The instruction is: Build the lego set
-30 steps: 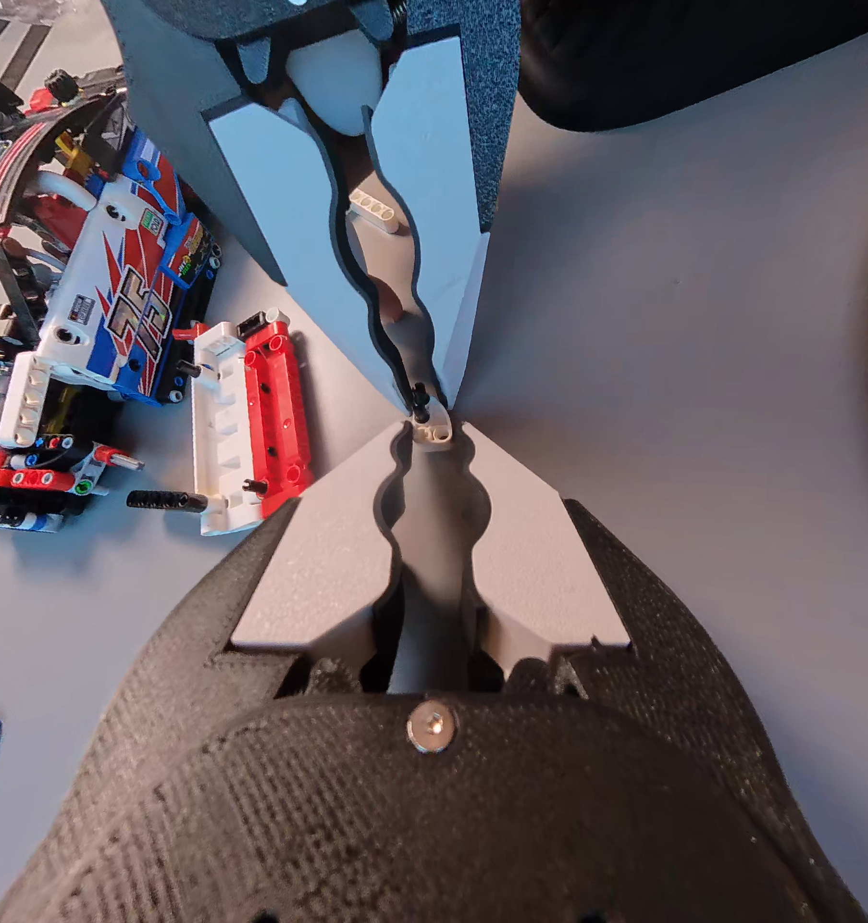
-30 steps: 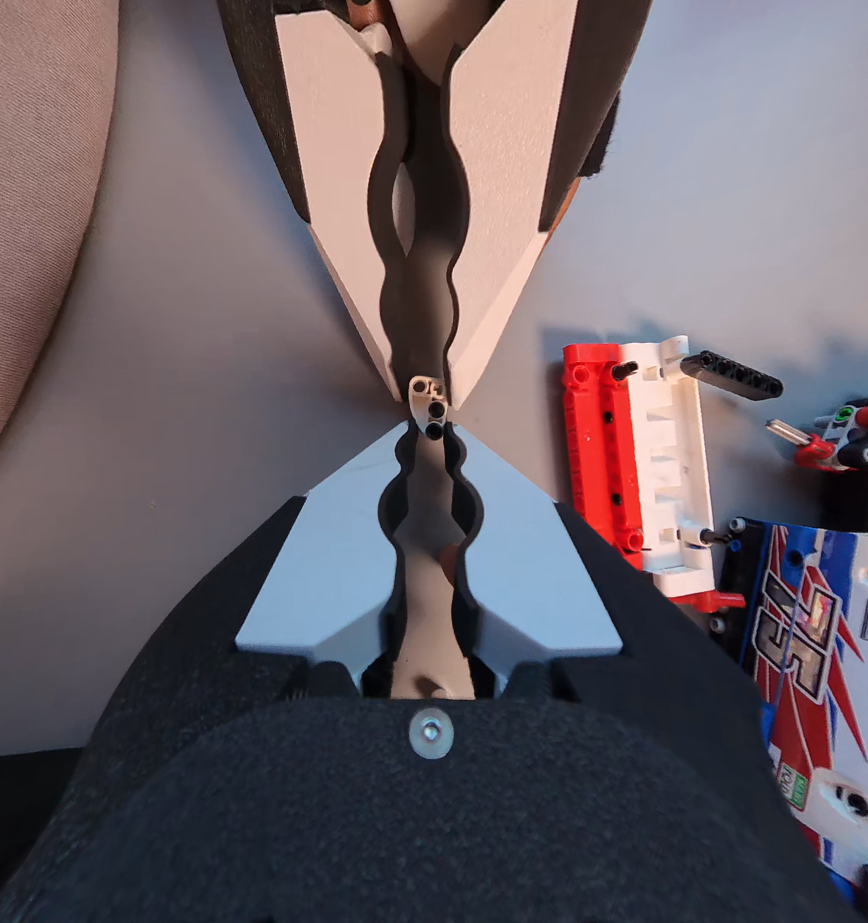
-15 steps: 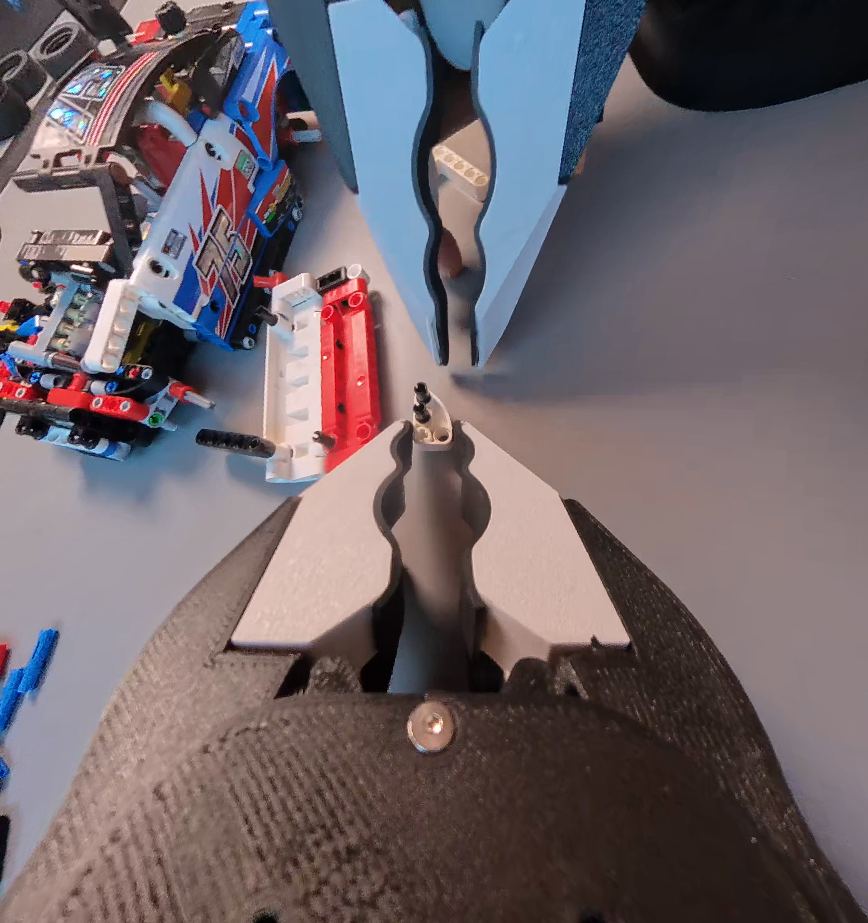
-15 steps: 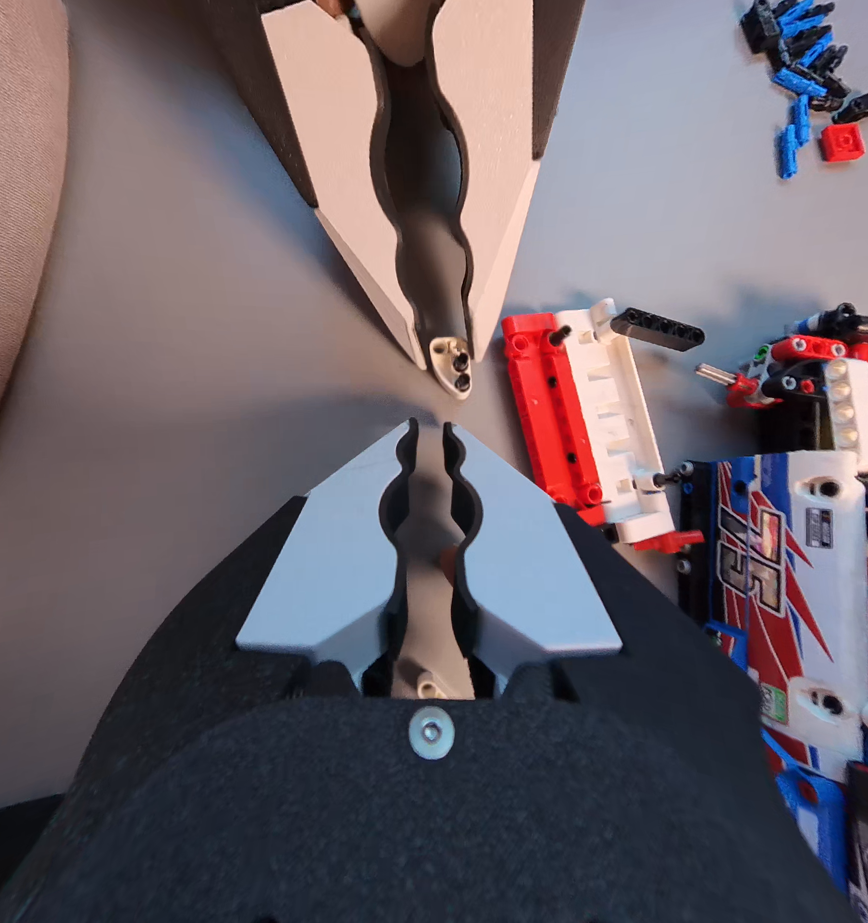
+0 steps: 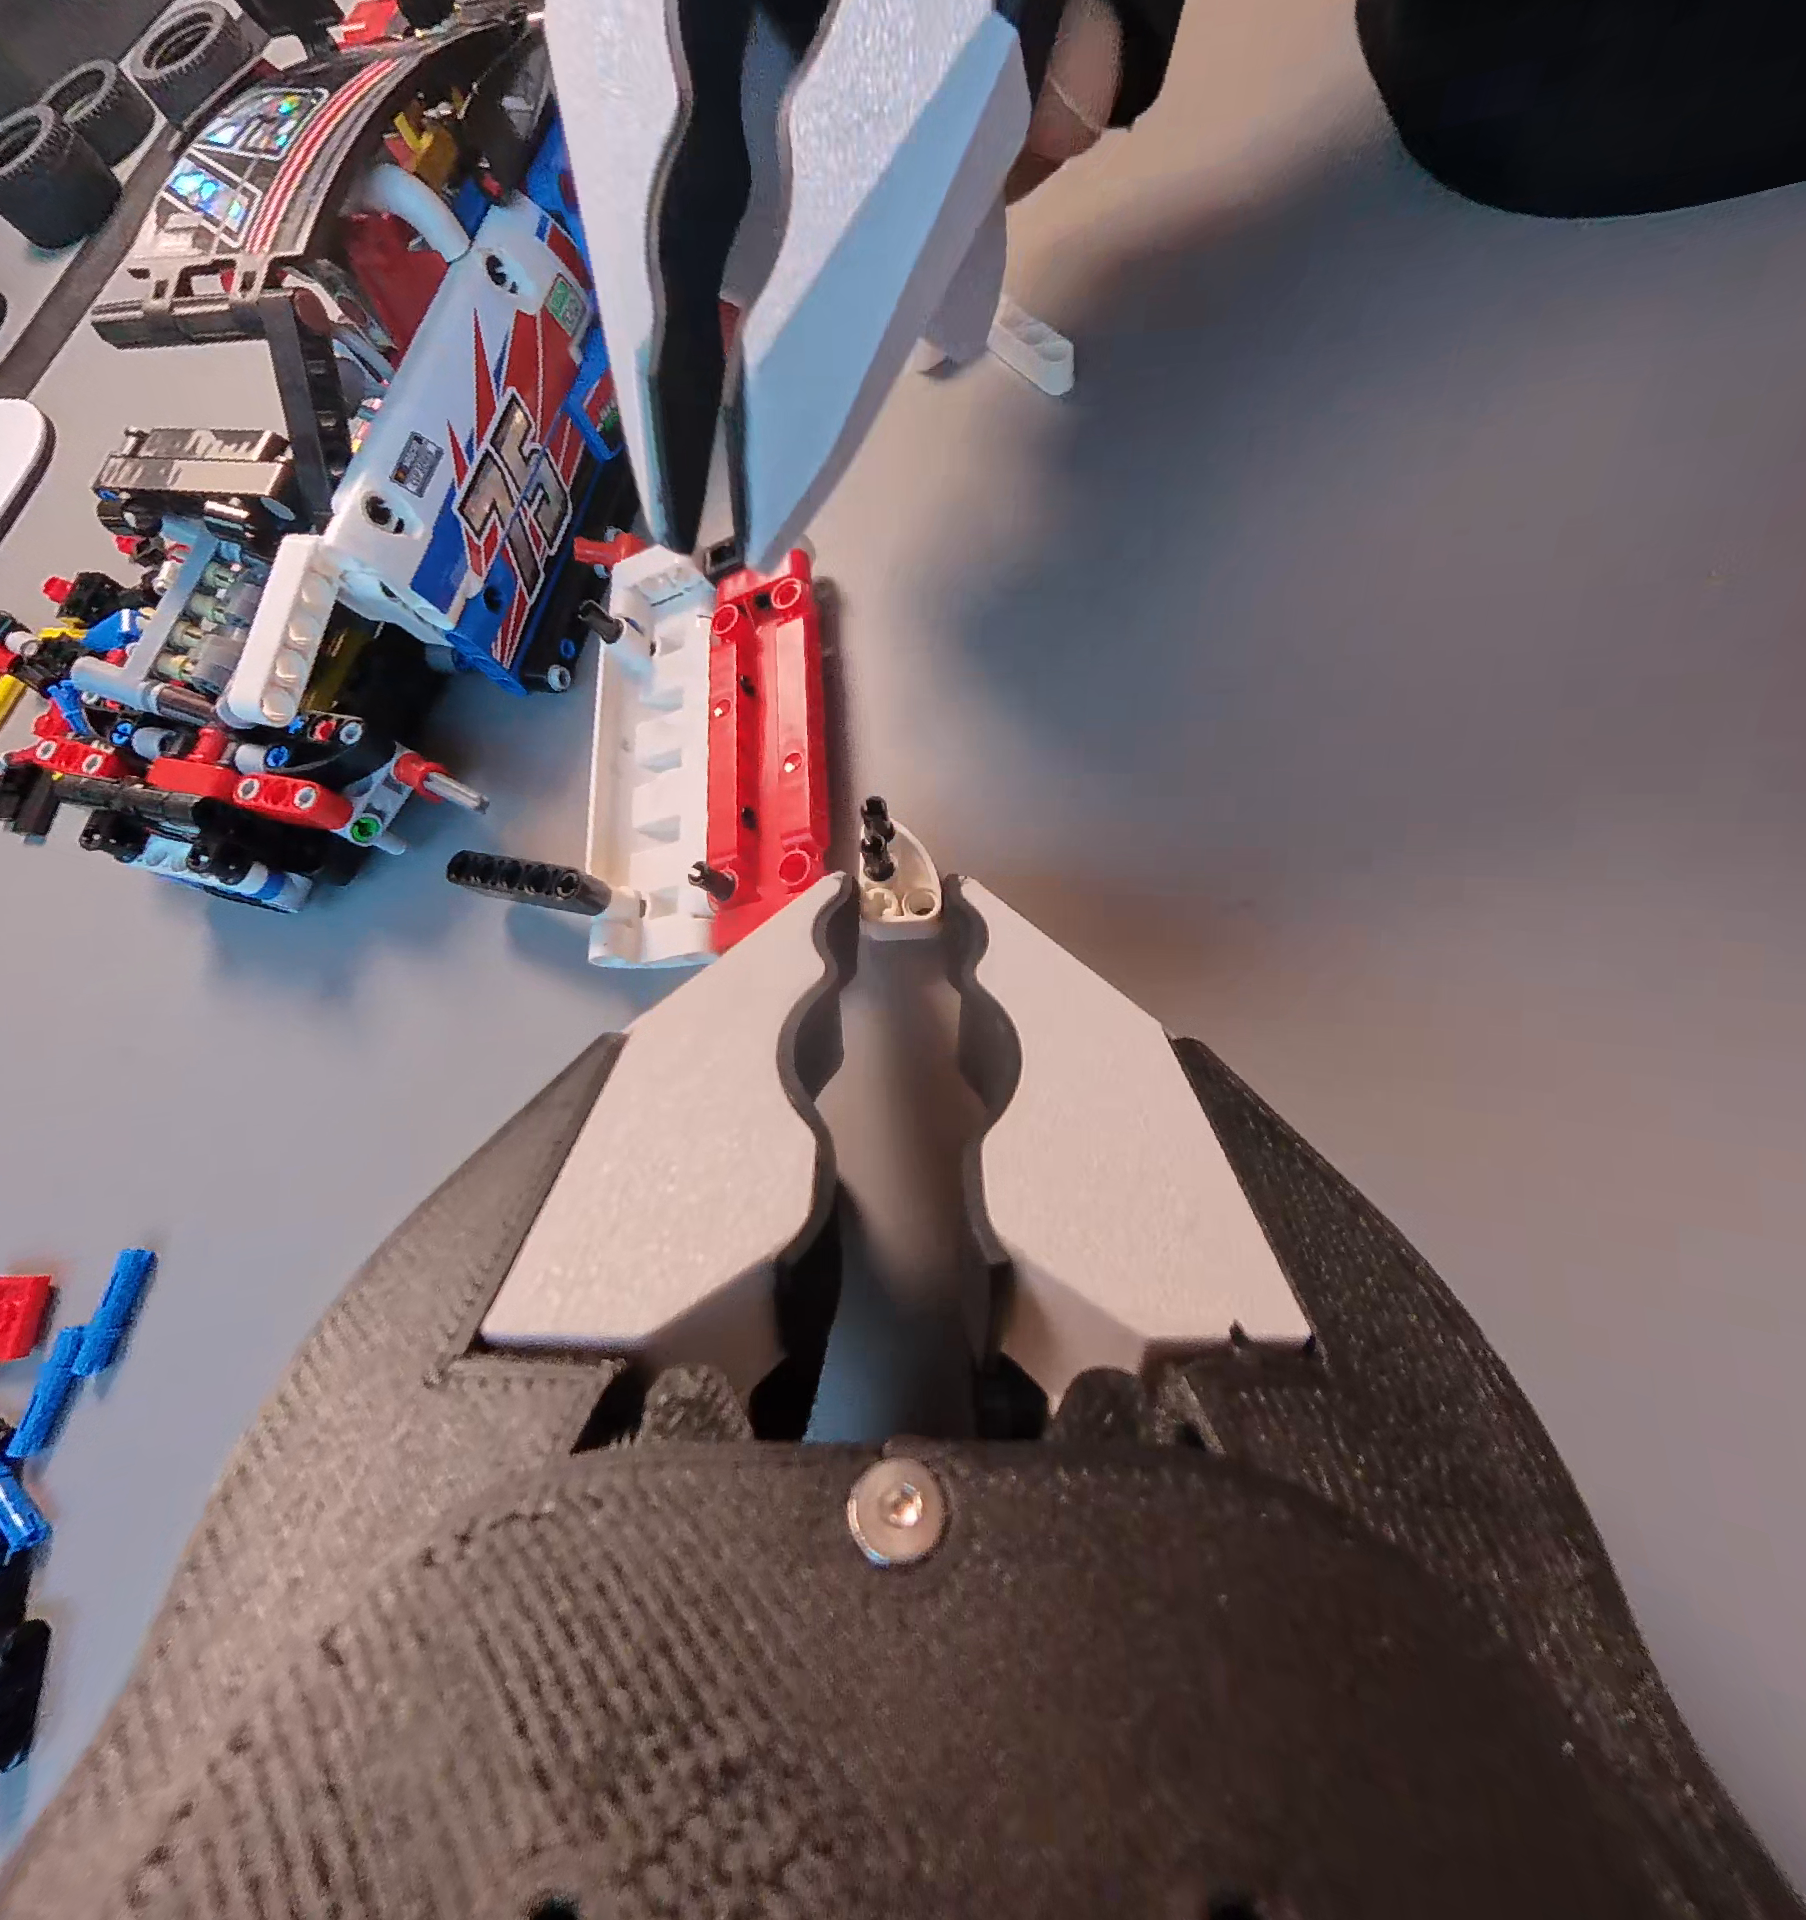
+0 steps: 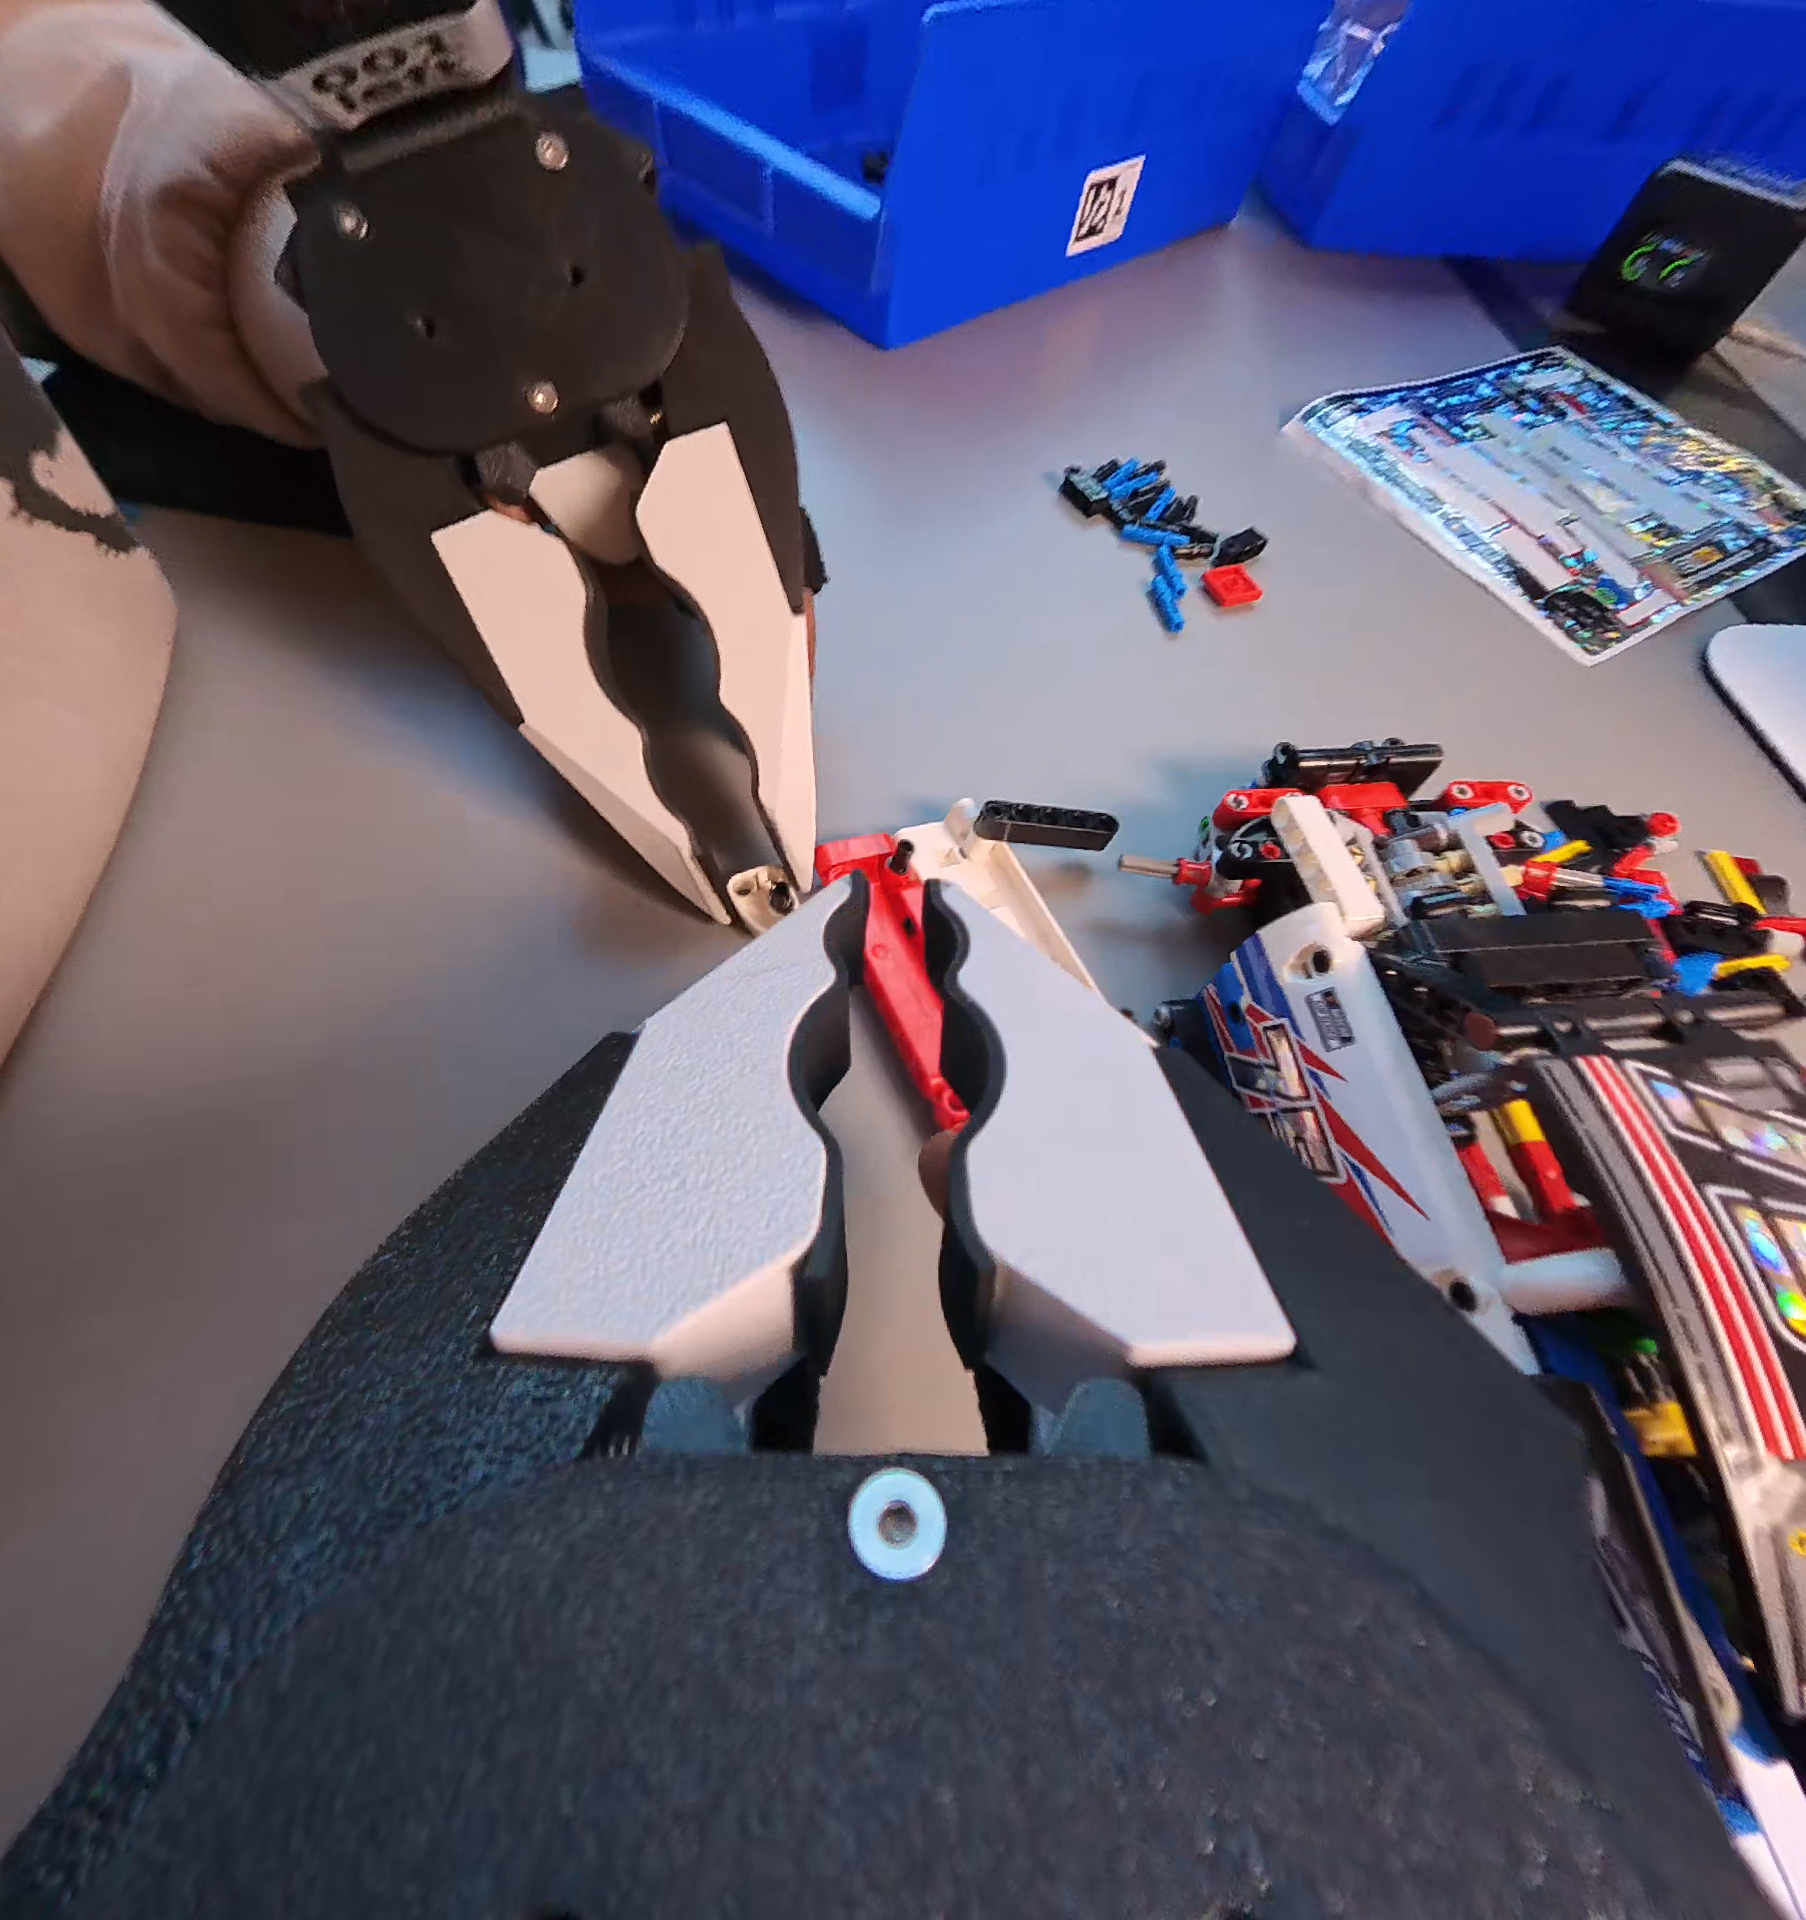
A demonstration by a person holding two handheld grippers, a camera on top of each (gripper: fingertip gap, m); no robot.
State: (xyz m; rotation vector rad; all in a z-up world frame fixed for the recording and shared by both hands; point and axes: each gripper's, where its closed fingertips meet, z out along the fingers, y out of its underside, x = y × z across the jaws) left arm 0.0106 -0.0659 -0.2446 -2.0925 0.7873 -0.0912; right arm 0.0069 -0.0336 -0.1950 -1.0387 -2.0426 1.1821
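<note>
My left gripper [image 5: 899,883] is shut on a small white curved piece [image 5: 904,899] with two black pins [image 5: 875,831] sticking out of it. It hovers just right of the near end of the red and white panel assembly [image 5: 712,748] lying on the grey table. My right gripper [image 6: 891,894] is narrowly open, with its tips over the assembly's other end and the red beam [image 6: 904,997] showing in the gap. The left wrist view shows the right gripper [image 5: 717,540] at that far end. The left gripper [image 6: 764,899] also shows in the right wrist view.
The part-built racing car [image 5: 411,499] stands just beyond the assembly. A black beam [image 5: 525,883] juts from the assembly. Loose blue pins and a red plate [image 6: 1159,530] lie nearby, as does a white beam [image 5: 1029,348]. Blue bins [image 6: 930,156], a printed sheet [image 6: 1564,499] and tyres [image 5: 47,177] are farther off. One gripper's finger ends stand about 6 cm off the other's.
One second ago both grippers held the white piece. The right gripper let go and moved to the far end of the red and white assembly. The left keeps the piece beside the assembly.
</note>
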